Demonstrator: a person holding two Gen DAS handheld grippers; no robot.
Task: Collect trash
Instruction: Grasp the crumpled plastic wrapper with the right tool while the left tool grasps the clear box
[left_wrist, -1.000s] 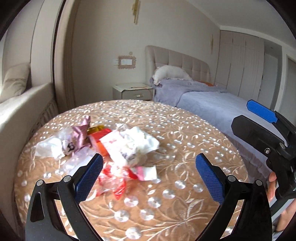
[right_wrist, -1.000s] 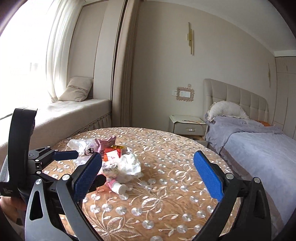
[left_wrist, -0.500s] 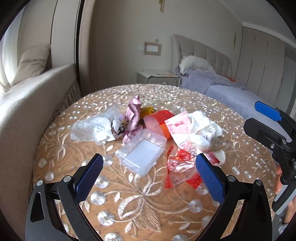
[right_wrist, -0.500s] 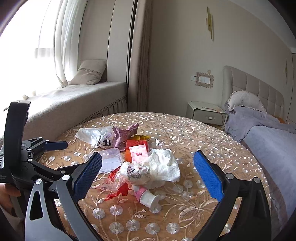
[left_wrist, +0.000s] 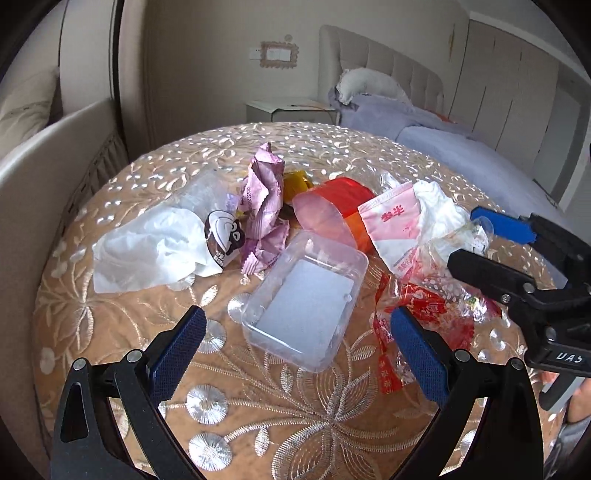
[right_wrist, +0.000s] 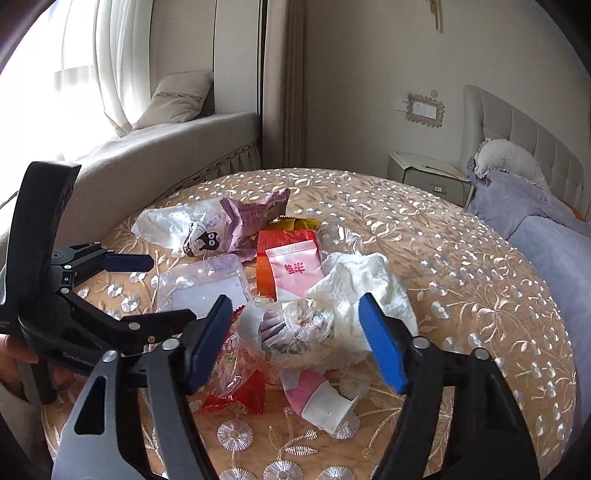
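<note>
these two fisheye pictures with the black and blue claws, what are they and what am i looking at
Each claw is a hand-held two-finger gripper with a camera on it, carried by a person. One picture looks along the left gripper, the other along the right gripper. Both are open and hold nothing. On the round embroidered table lies a pile of trash: a clear plastic tray, a crumpled white tissue, a purple wrapper, a pink packet and red wrappers. A bed stands behind.
</note>
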